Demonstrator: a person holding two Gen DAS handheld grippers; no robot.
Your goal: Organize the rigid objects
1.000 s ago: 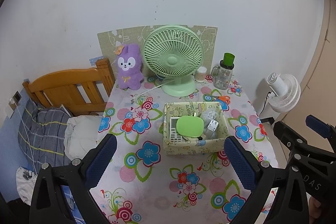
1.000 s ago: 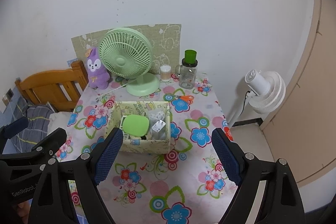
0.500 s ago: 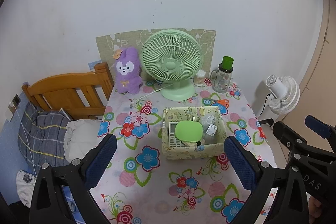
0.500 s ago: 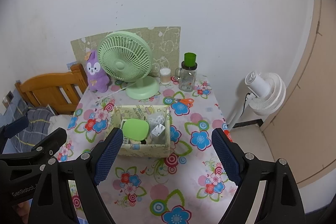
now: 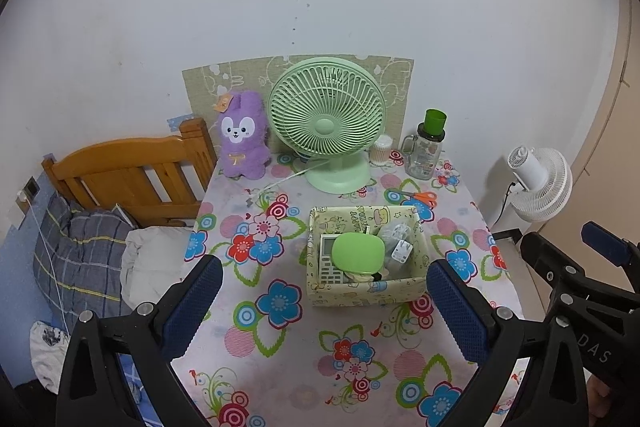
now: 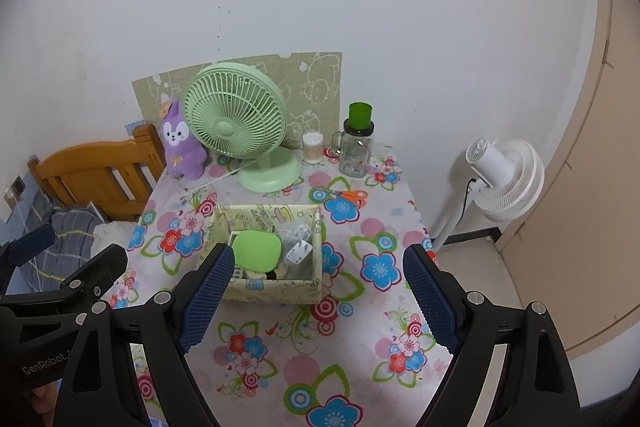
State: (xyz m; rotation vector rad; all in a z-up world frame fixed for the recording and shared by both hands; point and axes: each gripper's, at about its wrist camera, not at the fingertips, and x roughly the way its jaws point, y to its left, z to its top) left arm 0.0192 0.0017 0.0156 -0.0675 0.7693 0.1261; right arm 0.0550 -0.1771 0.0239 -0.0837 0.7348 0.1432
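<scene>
A yellow patterned box (image 5: 366,295) stands mid-table on the floral cloth. It holds a green oval case (image 5: 358,253), a calculator (image 5: 330,263), a white charger plug (image 5: 402,251) and a clear bag. Orange-handled scissors (image 5: 416,195) lie behind the box. My left gripper (image 5: 320,269) hovers open in front of the box, holding nothing. In the right wrist view the box (image 6: 276,291), case (image 6: 258,249) and scissors (image 6: 346,195) show again. My right gripper (image 6: 318,255) is open and holds nothing, its left finger (image 6: 208,291) covering the box's near left corner.
Along the wall stand a purple plush (image 5: 242,137), a green fan (image 5: 326,125) with a white cord, a small swab jar (image 5: 379,150) and a glass jar with a green lid (image 5: 426,151). A wooden bed frame (image 5: 128,175) is left, a white floor fan (image 5: 538,183) right.
The table and its objects have slid slightly lower in both views. Both grippers stay open and nothing was taken hold of.
</scene>
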